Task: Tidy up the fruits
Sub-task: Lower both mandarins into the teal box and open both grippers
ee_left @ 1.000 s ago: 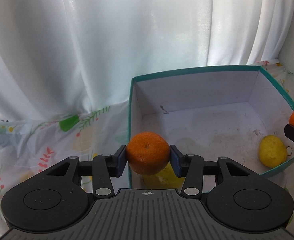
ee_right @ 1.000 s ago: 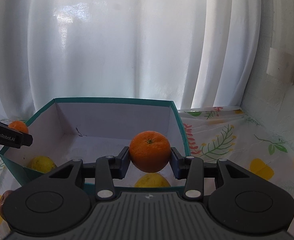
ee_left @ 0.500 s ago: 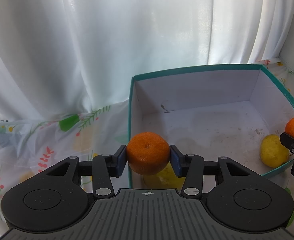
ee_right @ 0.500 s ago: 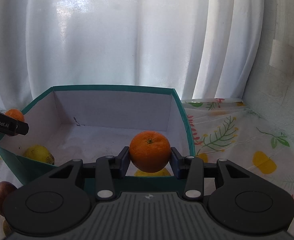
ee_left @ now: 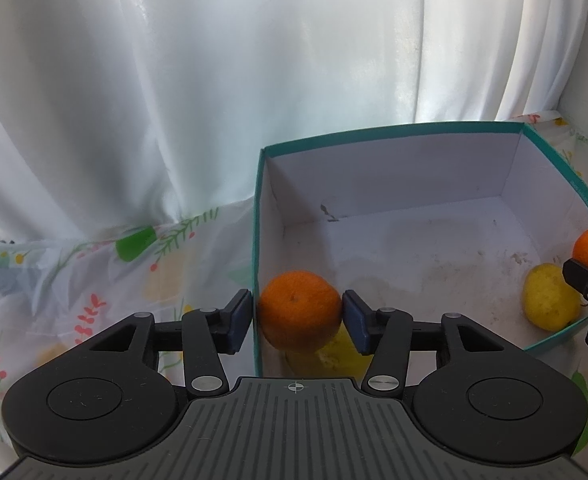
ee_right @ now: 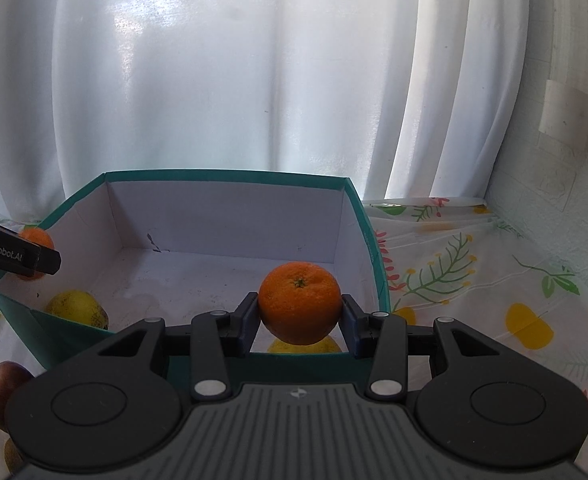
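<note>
The left gripper was opening its jaws around an orange over the teal box. A small gap showed at each pad. A yellow lemon lay inside the box.

Teal box on floral tablecloth

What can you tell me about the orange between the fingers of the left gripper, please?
The orange is round, bright and dimpled, its small stem dimple facing the camera. It sits between the left gripper fingers, whose jaws are opening: a gap shows at the left pad, while the right pad looks about touching. It hangs just inside the near-left corner of the teal-rimmed box, above a yellow fruit. Whether it rests on that fruit is unclear.
</note>
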The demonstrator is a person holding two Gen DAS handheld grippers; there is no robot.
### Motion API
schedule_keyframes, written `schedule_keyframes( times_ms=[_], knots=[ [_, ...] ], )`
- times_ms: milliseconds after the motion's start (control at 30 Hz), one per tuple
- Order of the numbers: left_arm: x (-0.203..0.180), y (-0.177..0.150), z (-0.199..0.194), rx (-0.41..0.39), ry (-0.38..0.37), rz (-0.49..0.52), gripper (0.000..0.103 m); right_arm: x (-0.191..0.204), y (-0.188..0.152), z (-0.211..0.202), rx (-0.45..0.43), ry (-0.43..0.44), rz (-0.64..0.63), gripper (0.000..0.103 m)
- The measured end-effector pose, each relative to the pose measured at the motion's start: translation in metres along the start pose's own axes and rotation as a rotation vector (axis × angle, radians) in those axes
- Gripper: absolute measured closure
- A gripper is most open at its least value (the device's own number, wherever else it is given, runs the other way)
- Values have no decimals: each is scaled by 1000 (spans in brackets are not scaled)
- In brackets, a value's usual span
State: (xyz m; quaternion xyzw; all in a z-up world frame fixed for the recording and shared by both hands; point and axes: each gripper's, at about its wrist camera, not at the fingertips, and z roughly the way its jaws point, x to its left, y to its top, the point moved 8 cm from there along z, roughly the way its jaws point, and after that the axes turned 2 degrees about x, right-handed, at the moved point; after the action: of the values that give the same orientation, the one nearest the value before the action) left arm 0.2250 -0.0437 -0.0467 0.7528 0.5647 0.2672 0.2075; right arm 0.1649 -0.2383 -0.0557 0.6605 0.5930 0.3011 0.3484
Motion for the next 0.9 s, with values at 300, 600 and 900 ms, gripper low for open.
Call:
schedule_keyframes(
  times_ms=[300, 600, 900],
  knots=[
    [-3, 1, -7, -32, -6, 18, 28, 1, 0, -2, -4, -23, -12, 46],
    [3, -1, -21, -49, 2, 5, 21, -1, 3, -19, -32, -18, 10, 41],
    [23, -21, -51, -72, 32, -39, 15, -2, -8, -74, -101, -31, 34, 14]
  ],
)
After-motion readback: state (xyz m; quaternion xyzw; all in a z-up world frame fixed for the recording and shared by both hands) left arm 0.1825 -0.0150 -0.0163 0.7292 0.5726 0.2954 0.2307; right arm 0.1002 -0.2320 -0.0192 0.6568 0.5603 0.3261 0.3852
